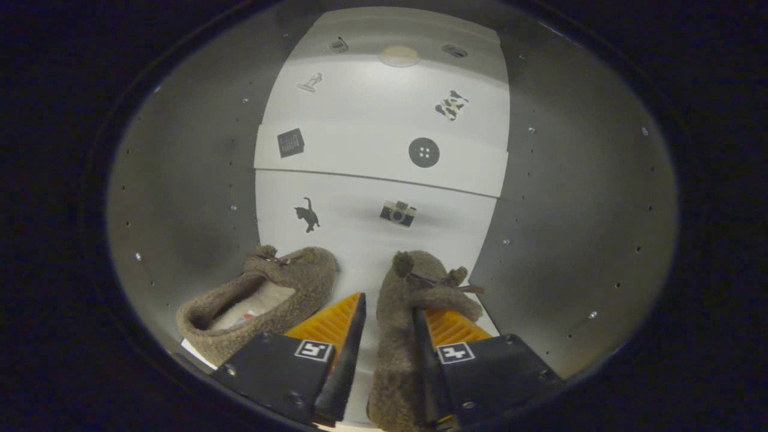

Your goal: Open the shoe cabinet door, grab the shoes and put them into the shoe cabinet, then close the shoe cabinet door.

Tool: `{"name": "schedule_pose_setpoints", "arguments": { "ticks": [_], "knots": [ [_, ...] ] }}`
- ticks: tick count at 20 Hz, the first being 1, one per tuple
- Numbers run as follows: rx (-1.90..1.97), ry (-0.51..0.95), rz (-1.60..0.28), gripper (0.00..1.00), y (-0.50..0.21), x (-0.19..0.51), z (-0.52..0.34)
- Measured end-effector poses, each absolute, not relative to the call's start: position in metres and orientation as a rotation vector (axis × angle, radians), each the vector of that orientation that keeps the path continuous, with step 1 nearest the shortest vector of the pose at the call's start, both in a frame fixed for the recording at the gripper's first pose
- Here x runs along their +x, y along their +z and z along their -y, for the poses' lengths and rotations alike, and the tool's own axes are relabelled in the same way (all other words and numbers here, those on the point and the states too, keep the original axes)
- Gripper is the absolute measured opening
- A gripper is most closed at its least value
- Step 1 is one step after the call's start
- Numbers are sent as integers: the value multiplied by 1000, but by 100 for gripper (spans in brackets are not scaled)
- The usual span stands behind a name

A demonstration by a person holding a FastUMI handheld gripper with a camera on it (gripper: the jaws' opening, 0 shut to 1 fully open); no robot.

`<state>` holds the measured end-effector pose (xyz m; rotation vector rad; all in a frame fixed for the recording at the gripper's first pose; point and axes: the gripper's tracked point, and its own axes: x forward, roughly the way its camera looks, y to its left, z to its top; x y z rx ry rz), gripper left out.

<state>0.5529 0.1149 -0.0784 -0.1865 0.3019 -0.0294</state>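
the claw (387,336) reaches into the shoe cabinet (180,198), fingers apart. the right slipper (399,348) sits between them, against the right finger; a gap shows at the left finger. the left slipper (270,294) lies just left of the claw, on the white shelf (360,240) with stickers.

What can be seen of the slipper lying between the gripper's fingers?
The right slipper is a brown, fleecy, closed-toe shoe with two small round ears and a thin dark bow near its toe. It lies lengthwise on the white shelf board, toe pointing into the cabinet, and sits between the fingers of the hand-held gripper. One finger lies against its side; the other stands slightly clear, so the gripper looks open. Its mate lies apart beside it.
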Motion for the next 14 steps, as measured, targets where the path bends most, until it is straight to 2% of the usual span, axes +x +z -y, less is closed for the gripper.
{"name": "schedule_pose_setpoints", "arguments": {
  "ticks": [5, 8, 11, 14],
  "knots": [
    [-160, -38, -316, 69, -76, 533, -116],
    [-166, -58, -280, 69, -63, 516, -112],
    [-165, -38, -277, 96, -54, 489, -114],
    [-165, -28, -250, 96, -30, 453, -116]
  ]
}}
